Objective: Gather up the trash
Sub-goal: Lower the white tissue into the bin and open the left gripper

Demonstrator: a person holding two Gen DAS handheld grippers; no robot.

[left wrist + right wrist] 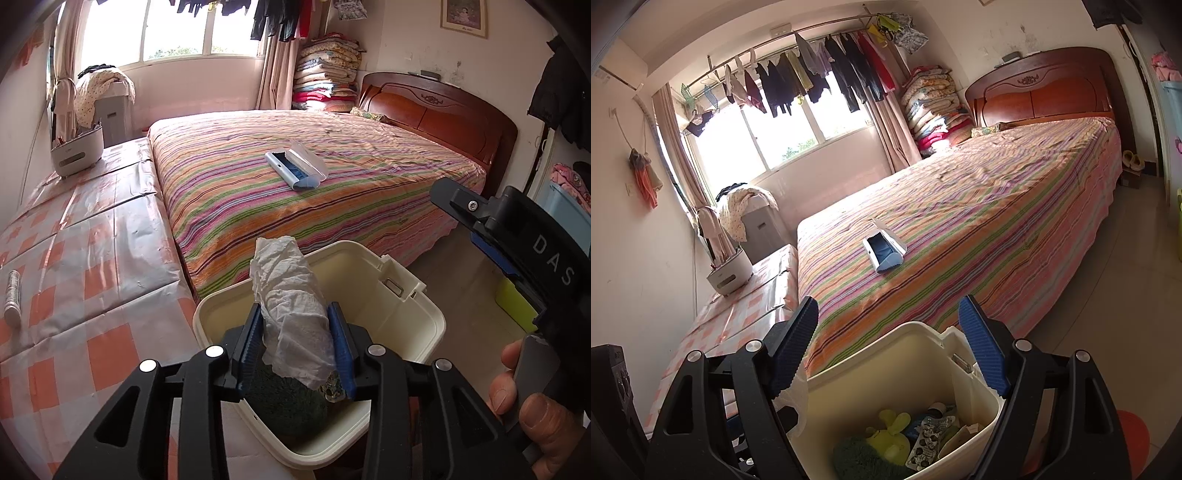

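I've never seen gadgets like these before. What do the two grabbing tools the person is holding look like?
Both are black plastic tools with angular arms, triangular cut-outs and round silver pivot pins. The left gripper and the right gripper each end in jaws faced with ribbed blue pads. Seen from the left wrist view, the right tool's body carries white letters "DAS". No cables or sleeves show.

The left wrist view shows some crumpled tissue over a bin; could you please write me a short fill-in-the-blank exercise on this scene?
1. The crumpled tissue sits between the pads of the ____ gripper.
2. Below it stands a cream-coloured ____.
3. The open case lies on the striped ____.
4. The right gripper holds ____.

Missing words: left; bin; bed; nothing
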